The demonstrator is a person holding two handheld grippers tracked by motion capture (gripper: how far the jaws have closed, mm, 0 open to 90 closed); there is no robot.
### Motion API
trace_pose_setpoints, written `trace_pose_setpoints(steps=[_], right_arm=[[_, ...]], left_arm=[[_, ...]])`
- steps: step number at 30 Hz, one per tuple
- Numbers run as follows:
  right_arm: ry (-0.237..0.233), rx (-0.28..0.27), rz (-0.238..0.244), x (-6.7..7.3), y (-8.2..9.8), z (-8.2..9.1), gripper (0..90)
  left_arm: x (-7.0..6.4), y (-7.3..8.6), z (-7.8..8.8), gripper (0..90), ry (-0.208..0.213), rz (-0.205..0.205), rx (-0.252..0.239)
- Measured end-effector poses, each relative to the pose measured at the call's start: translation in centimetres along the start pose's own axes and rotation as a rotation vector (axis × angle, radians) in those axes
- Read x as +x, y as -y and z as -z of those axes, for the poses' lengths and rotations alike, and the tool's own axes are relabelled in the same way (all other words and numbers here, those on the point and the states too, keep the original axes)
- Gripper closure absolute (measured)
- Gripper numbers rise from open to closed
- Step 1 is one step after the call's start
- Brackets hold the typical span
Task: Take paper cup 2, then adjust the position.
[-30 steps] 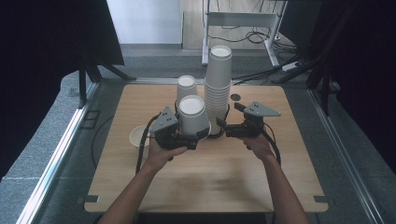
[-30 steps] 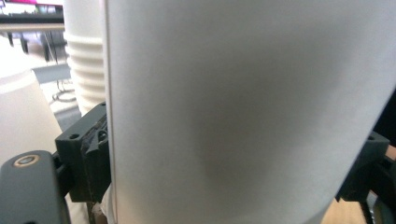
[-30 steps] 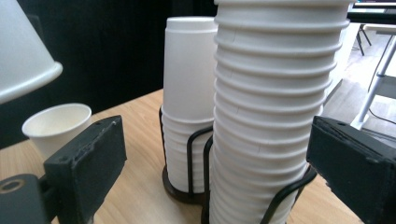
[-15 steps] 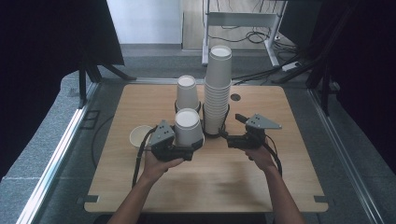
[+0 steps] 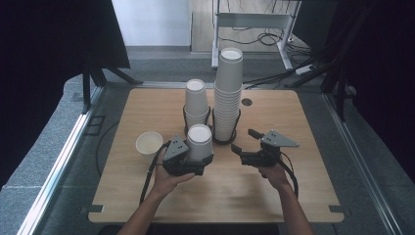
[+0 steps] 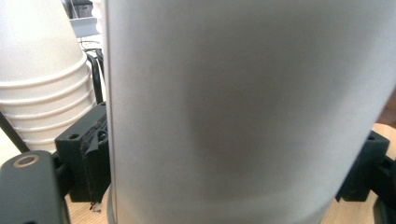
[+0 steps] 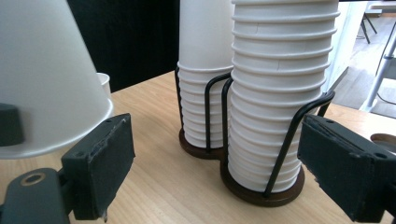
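Centrally, in the high view, the tall cup stack in its wire holder serves as landmark: a shorter cup stack stands just to its left, and a single upright cup sits well to the left and nearer the person. The left gripper is clamped on an inverted paper cup, held just in front of the shorter stack and close above the table; judged from this, the step in hand is setting down a cup drawn from the stacks. The right gripper hovers just to the near right of the tall stack, its jaws apart and having just been closing slightly, with nothing between them. In the left gripper view, the held cup's wall spans the frame, both pads pressed against it, with the ribbed rims of a stack behind at left. In the right gripper view, the open jaws frame the tall stack, the shorter stack beyond it, and the held cup at left. The next move likely calls for lowering the cup until its rim rests flat on the wood, then releasing it; the free gripper is placed to steady or pick at the tall stack.
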State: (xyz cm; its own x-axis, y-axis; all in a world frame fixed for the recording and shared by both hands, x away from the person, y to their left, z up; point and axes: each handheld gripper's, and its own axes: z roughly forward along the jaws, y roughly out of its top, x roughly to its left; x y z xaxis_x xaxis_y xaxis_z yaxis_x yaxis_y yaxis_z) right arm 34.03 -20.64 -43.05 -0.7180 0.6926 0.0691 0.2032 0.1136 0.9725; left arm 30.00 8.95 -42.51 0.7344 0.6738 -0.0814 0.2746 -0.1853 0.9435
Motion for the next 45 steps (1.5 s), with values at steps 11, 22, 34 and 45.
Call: trace_pose_setpoints(steps=[11, 22, 34, 45], right_arm=[[-0.017, -0.015, -0.011, 0.6, 1.0, 1.1, 12.6], [-0.013, 0.001, -0.014, 1.2, 2.0, 1.8, 12.8], [-0.048, -0.001, -0.026, 2.1, 2.4, 2.4, 12.9], [-0.130, -0.017, -0.104, 2.7, 2.7, 1.9, 12.8]], left_arm=[[-0.6, 1.3, -1.2, 12.6, -0.024, -0.028, 0.050], [-0.9, 2.6, -2.6, 12.6, -0.071, -0.077, 0.114], [-1.1, 3.3, -4.0, 12.6, -0.089, -0.112, 0.197], [-1.5, 4.0, -5.1, 12.6, -0.073, -0.162, 0.282]])
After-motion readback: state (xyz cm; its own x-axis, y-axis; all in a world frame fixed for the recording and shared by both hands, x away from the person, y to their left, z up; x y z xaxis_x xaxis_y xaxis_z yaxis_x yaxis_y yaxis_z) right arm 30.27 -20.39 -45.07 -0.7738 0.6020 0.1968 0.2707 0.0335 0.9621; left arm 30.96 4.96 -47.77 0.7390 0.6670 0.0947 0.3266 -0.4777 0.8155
